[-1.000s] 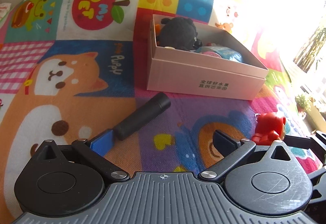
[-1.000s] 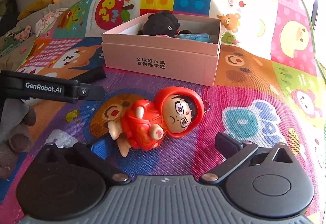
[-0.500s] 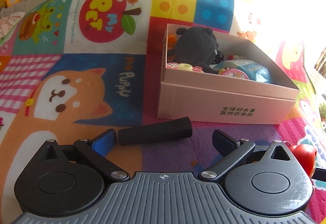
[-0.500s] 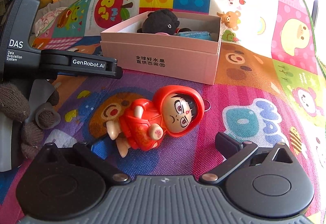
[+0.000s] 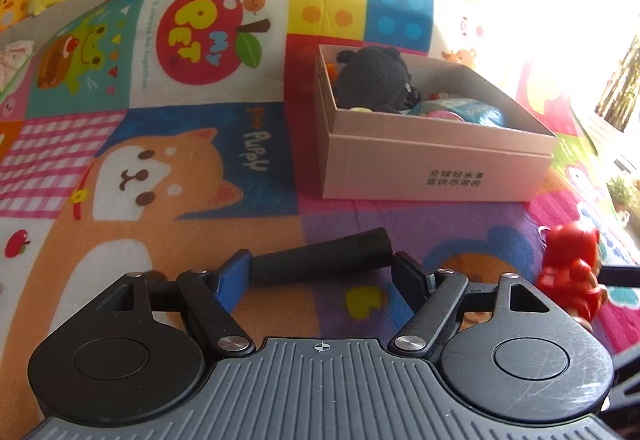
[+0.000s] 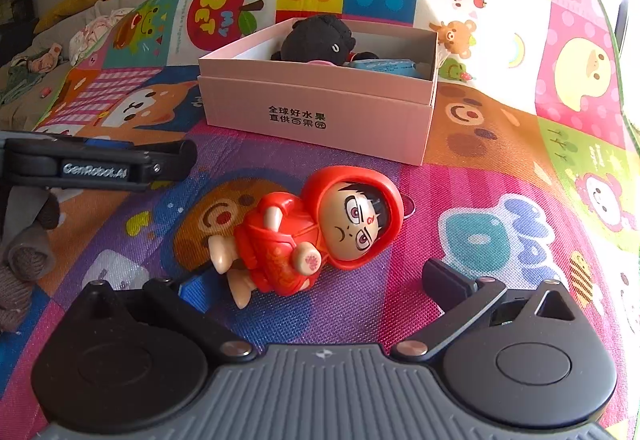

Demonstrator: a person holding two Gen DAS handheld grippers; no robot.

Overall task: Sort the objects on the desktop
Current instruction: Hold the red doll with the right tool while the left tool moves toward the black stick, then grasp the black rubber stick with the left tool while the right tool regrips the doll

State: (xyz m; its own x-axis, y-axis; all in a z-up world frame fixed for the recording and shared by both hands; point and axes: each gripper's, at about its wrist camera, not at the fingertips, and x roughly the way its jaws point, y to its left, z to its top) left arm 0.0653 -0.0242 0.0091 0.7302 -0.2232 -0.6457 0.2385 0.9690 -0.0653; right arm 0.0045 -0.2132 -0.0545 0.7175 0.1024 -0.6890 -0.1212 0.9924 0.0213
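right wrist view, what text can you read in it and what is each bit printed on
"GenRobot.AI": side of the left gripper
"全球好水果 直供百果园": front of the pink box
"MY PET": apple on the play mat
"from Veem": mat's far edge, doubtful
Small print beside the apple: too small

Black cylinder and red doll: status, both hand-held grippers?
Left hand-held gripper closing, black cylinder lying crosswise between its jaws. Right hand-held gripper open over red-hooded doll, not gripped. Pink box ahead, path clear.
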